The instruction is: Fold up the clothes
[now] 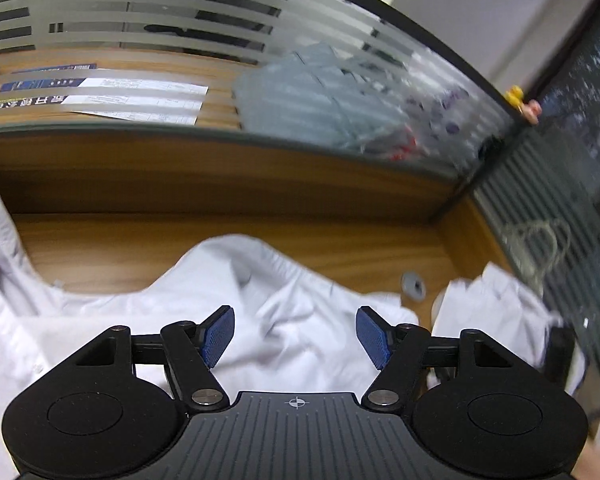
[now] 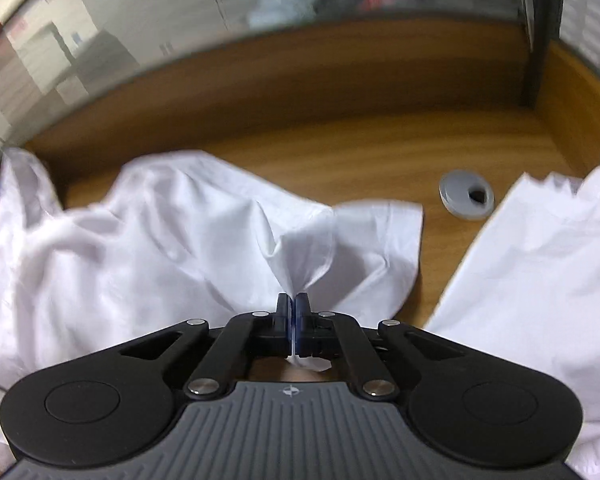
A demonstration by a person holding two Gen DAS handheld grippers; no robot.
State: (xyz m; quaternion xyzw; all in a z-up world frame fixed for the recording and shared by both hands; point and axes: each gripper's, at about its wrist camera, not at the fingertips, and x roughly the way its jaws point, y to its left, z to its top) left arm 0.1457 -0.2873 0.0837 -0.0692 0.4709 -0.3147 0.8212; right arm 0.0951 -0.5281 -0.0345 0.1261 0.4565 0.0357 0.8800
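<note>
- while the right gripper (image 2: pixel 293 305) pinches a peaked fold of the white shirt (image 2: pixel 148 240), its fingers are pressed together on the cloth.
- the left gripper (image 1: pixel 295 336) hangs over the same shirt (image 1: pixel 284 320) with blue pads (image 1: pixel 219 335) spread wide, gripping nothing.
- the shirt lies crumpled on the wooden desk (image 2: pixel 340 152) (a grey cable grommet (image 2: pixel 466 195) sits near its sleeve).
- a second white garment (image 2: pixel 540 264) lies to the right, apart from it.
</note>
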